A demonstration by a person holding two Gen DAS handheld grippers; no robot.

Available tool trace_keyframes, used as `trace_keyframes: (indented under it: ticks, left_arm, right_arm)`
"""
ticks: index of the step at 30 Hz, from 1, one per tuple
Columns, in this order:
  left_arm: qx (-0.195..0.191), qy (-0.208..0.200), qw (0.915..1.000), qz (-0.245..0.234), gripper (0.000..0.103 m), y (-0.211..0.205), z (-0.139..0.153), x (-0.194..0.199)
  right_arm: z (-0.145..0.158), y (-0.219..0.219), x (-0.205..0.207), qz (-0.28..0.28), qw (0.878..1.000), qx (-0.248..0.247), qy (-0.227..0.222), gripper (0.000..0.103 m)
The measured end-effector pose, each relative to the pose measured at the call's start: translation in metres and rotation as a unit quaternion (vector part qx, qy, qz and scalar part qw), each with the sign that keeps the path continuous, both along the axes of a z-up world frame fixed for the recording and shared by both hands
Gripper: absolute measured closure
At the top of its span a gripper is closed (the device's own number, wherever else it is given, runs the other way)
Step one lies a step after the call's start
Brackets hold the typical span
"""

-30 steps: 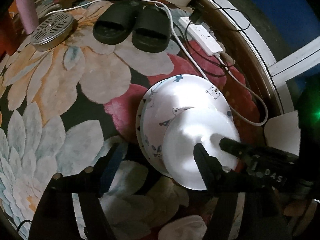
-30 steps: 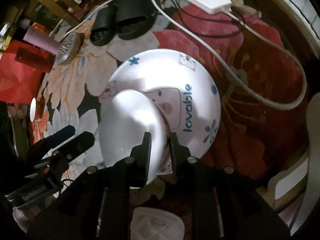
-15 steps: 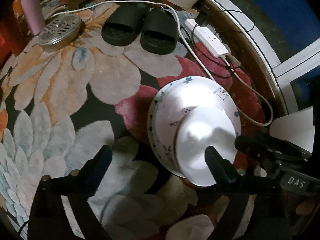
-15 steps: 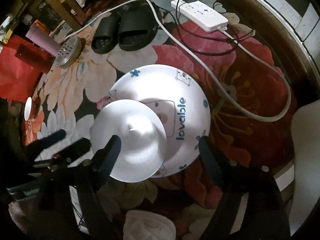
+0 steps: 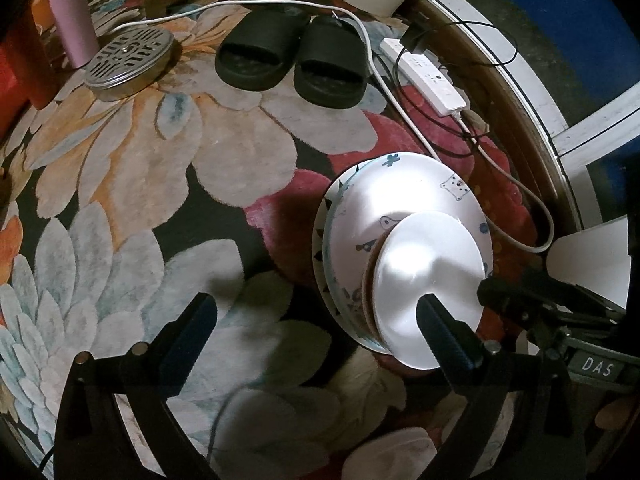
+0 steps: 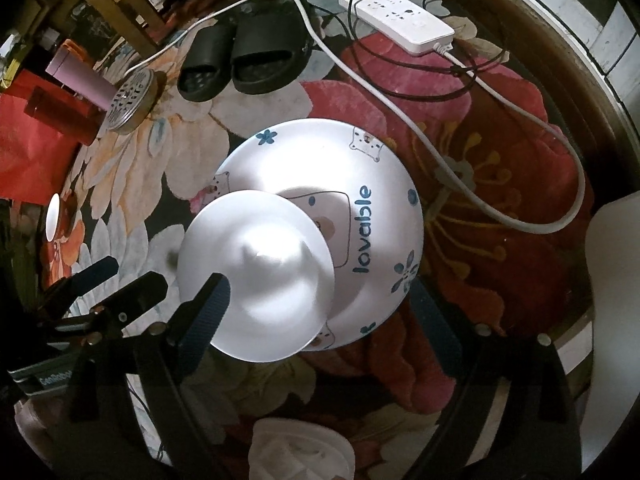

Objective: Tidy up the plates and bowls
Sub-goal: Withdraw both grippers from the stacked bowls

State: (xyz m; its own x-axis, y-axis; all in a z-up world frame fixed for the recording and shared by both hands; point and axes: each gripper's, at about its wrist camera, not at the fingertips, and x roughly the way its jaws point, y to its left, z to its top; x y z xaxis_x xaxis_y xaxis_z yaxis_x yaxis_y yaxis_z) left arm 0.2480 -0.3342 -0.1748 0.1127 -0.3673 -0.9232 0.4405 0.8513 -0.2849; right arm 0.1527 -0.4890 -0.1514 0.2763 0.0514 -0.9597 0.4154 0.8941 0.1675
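Note:
A small white dish lies off-centre on a large white plate printed with bears and "lovable", which tops a stack on the floral rug. A blue-rimmed plate shows beneath it. My right gripper hovers over the dish's near rim, jaws opening wide, pads clear of the dish. My left gripper is left of the stack, jaws still opening and nothing between them; its right finger overlaps the small dish in the picture. Each gripper shows in the other's view: the right gripper and the left gripper.
Black slippers lie at the far side, with a power strip and its white cable curving round the stack. A round metal grate, a pink tumbler and a red cylinder stand far left. A white ridged object lies near.
My right gripper was shut on the small dish's near rim and has opened wide, letting it go. The left gripper's jaws have spread wider and its view has drawn back slightly.

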Motion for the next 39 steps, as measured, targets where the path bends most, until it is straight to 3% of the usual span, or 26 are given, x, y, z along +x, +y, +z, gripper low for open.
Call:
trace_keyframes:
  ticks: [22, 39]
  left_arm:
    - [0.008, 0.0, 0.9998, 0.018, 0.003, 0.029, -0.002, 0.008]
    - [0.025, -0.005, 0.998, 0.057, 0.002, 0.083, -0.005, 0.019]
  right_arm:
    - [0.001, 0.026, 0.012, 0.021, 1.0, 0.002, -0.007, 0.011]
    - [0.002, 0.066, 0.033, 0.061, 0.998, 0.0, -0.022, 0.011]
